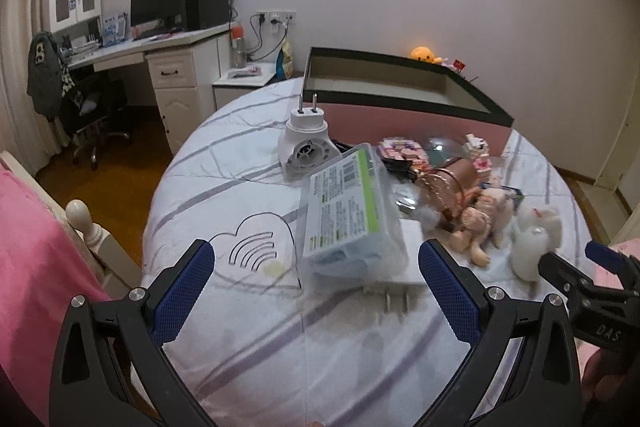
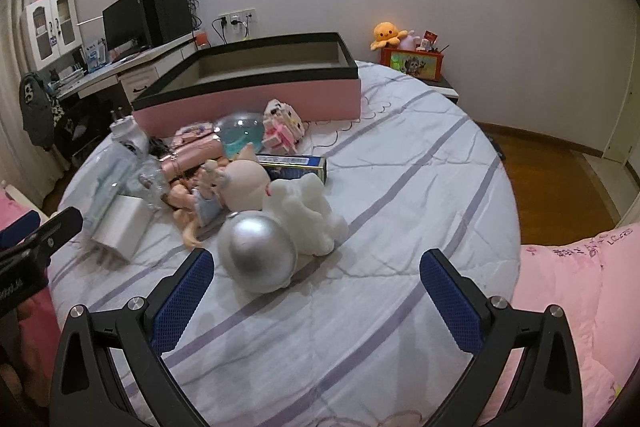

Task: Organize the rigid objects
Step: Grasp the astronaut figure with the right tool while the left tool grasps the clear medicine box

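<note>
Hovering over the bed (image 2: 400, 195) with both grippers gaping wide, nothing gripped.

The left gripper (image 1: 316, 291) is sitting just short of one clear plastic case (image 1: 348, 203), which is lying on a white adapter (image 1: 404, 263) and half hiding it. The right gripper (image 2: 316, 291) is facing one silver-domed white toy (image 2: 280, 235). Behind the blurry jumble, one pink box (image 2: 256, 91) is sitting open.

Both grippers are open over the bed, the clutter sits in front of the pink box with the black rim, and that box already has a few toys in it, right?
Not quite: the pink box with the black rim holds nothing; the right wrist view shows a bare interior. The rest stands: the left gripper and right gripper are open, and the clutter, such as the silver-domed white figure, lies in front of the box.
</note>
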